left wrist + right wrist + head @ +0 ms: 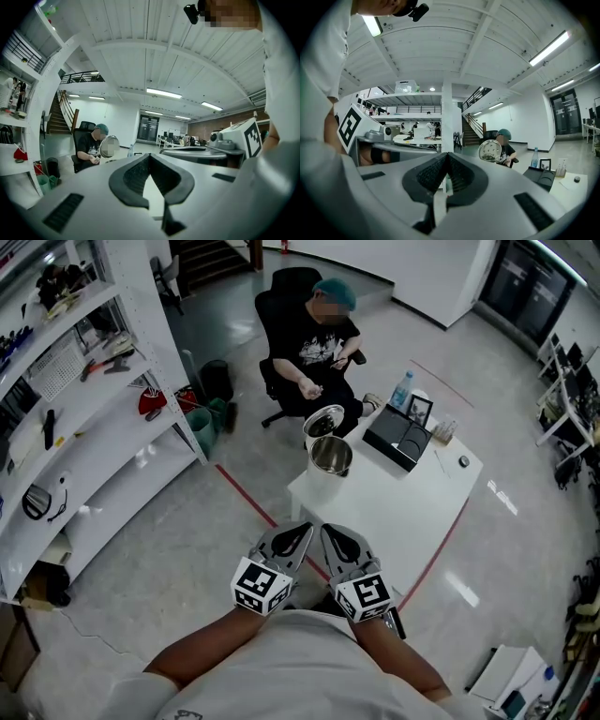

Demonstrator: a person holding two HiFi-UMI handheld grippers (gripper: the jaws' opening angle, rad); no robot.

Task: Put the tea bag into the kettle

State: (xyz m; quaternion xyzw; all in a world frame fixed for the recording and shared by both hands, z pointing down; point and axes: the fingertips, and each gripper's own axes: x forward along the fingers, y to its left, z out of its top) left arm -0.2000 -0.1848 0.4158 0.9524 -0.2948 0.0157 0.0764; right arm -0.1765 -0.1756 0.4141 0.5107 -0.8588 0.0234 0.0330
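**Both grippers shut and held at the chest; kettle open on the table, tea bag not located**

Grippers: The left gripper [298, 535] and the right gripper [334, 536] are side by side, close to the person's chest. They are just short of the near edge of the white table [394, 512]. Their tips angle toward each other, and the marker cubes [261, 585] face upward.

Left gripper, own view: the jaws meet tip to tip. Only a pale wedge of background shows through the gap below the tips, and the pads press on no object.

Right gripper, own view: the same reading, with the jaws closed together at the tips and a narrow pale slit beneath them.

Task items: The kettle [330, 457], a bare metal one, stands upright on the far left corner of the table, well apart from both grippers. Its lid [323, 418] is raised and tilted back, so the mouth is open. The tea bag cannot be made out in any view.

Other items on the table: An open black case [398, 439] sits to the right of the kettle. Behind it are a water bottle [401, 390] and a small picture frame [419, 411].

Surroundings: A seated person [317, 343] in a black chair [281, 296] is just beyond the kettle corner, hands held together in front. White shelving [84, 427] carrying assorted tools runs along the left side. A red tape line [246, 491] crosses the floor and passes under the table's near corner.
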